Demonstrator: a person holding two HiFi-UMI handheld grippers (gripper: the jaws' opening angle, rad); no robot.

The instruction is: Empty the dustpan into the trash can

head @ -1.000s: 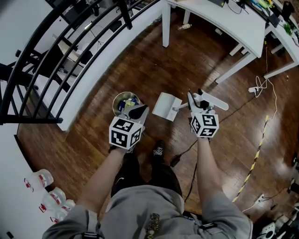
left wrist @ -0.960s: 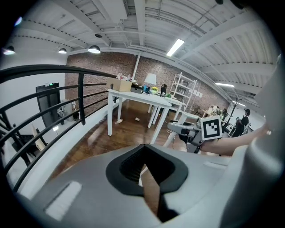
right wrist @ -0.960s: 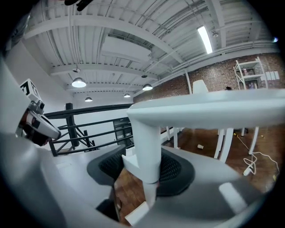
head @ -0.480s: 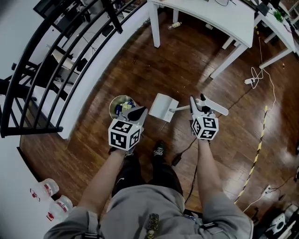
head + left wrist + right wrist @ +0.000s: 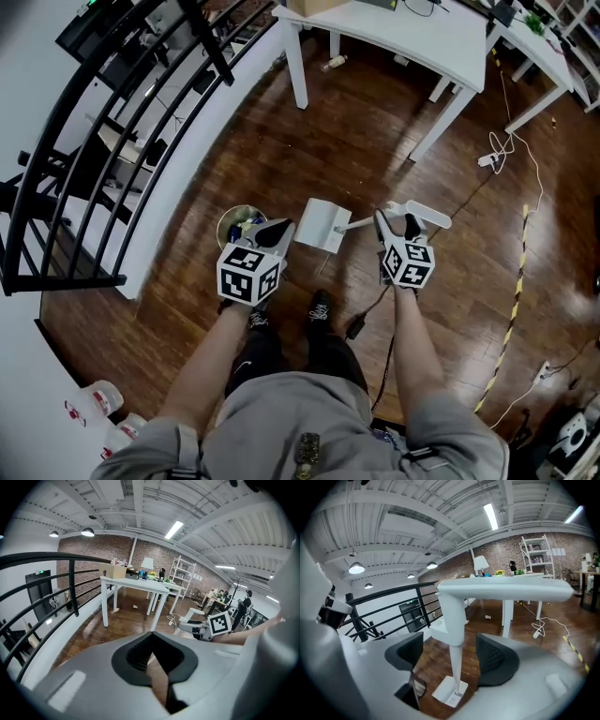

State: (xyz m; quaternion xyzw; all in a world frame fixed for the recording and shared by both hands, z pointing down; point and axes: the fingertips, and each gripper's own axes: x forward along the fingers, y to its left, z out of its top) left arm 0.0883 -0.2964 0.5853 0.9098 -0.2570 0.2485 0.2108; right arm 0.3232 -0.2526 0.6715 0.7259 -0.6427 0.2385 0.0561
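A white long-handled dustpan (image 5: 319, 225) rests on the wood floor beside the small round trash can (image 5: 236, 225), which holds rubbish. My right gripper (image 5: 395, 223) is open. Its jaws have just been opening, and the dustpan's stem (image 5: 453, 639) stands between the pads without touching them. The white grip bar (image 5: 506, 591) crosses above the jaws and the pan (image 5: 449, 693) lies below. My left gripper (image 5: 274, 232) hovers at the can's near right rim. In the left gripper view its jaws (image 5: 151, 644) are shut with nothing in them.
A white table (image 5: 394, 37) stands ahead with a bottle (image 5: 333, 63) under it. A black railing (image 5: 112, 141) curves along the left. A cable and plug (image 5: 492, 157) and striped floor tape (image 5: 514, 305) lie to the right. My shoes (image 5: 319, 307) are just behind the dustpan.
The right gripper's jaws have opened off the dustpan's handle. The right hand and dustpan have come down slightly toward the trash can. The left gripper has barely shifted.
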